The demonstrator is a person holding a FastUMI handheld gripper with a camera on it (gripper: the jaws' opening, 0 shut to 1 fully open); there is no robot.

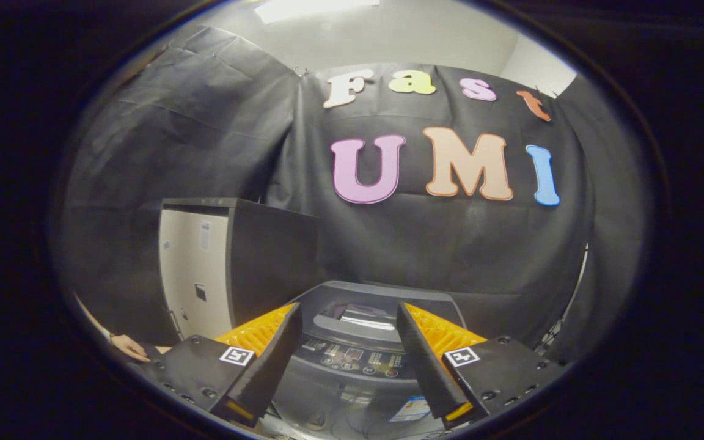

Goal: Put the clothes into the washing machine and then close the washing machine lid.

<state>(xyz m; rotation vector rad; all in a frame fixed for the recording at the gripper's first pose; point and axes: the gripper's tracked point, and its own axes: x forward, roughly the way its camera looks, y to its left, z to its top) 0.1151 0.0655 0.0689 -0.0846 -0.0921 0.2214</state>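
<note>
One washing machine (352,342) stands just ahead of the tongs (348,313), a grey top-loader seen from its front side. Its control panel (352,357), with a row of small buttons and displays, lies between the two fingers (272,354); the lid (364,318) sits beyond the panel, toward the far wall, and appears to lie flat, though the fingers hide part of it. A sticker (412,408) shows on the machine's near front face.

One tall cabinet (236,263) stands to the left of the machine, its pale face turned left and its dark side toward the machine. Black cloth (450,244) hangs as the far wall and wraps round the left side; a pale ceiling (388,36) shows above it.

The tongs are spread wide, with nothing between them, pointing level toward the far wall and hovering over the machine's near edge. A person's hand (127,347) shows low at the left, near the foot of the cabinet.
</note>
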